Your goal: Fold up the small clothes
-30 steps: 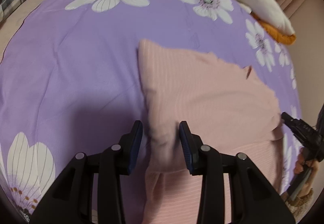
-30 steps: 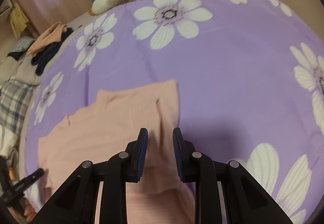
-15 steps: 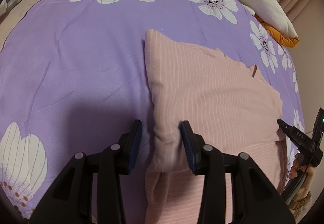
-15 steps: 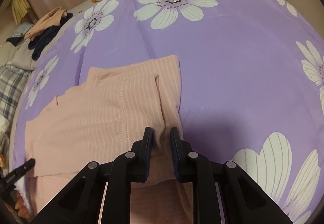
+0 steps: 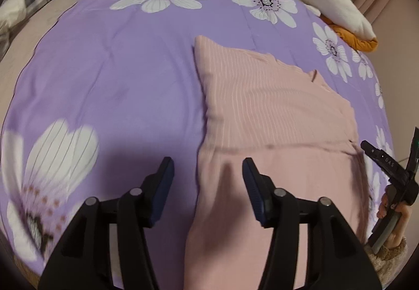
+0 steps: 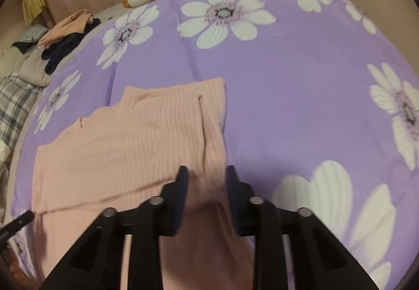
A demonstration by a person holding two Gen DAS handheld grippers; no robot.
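Only the left wrist view shows a hand (image 5: 392, 214) beside the pink garment (image 5: 275, 117).

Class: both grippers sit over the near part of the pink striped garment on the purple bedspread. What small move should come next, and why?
Probably draw both grippers back clear. The left gripper and right gripper are opening with nothing pinched, and the pink garment already lies folded flat on the bedspread.

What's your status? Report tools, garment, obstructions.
Left tool and right tool opening, gripping nothing. Pink ribbed garment lies half-folded on purple flowered bedspread. Nothing in the way.
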